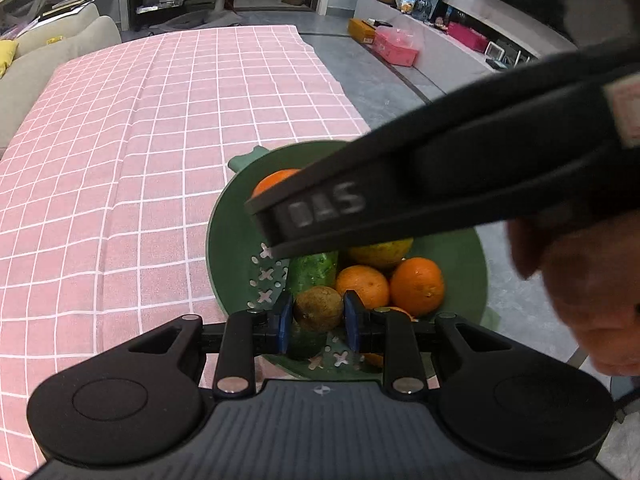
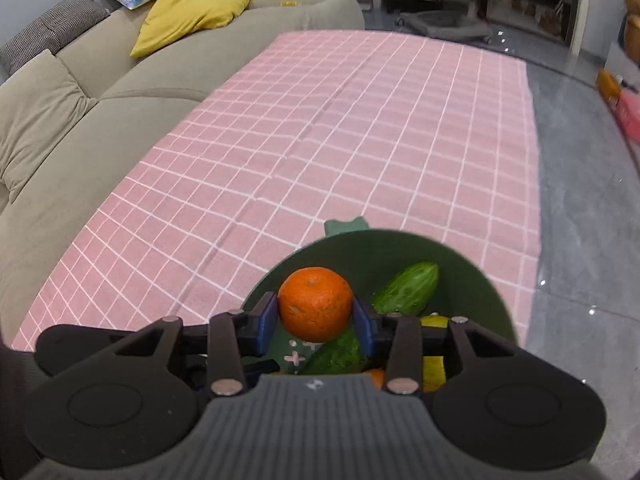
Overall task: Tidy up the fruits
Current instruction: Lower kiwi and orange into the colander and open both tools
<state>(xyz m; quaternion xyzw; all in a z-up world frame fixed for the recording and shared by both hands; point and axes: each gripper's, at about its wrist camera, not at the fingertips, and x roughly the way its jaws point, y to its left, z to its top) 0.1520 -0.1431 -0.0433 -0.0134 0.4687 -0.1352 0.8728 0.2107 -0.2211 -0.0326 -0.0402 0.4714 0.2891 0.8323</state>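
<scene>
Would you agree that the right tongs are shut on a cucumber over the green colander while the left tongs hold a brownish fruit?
Not quite: the right tongs are shut on an orange, not a cucumber, as the right wrist view shows. The rest stands: they are over the green colander, and the left tongs hold a brownish fruit.

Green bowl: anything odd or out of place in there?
Yes. Two cucumbers sit among the fruit in the green bowl, though the job is fruit. The bowl also sits at the tablecloth edge. Nothing spilled or damaged. Left tool grips a brownish fruit, right tool an orange.
</scene>
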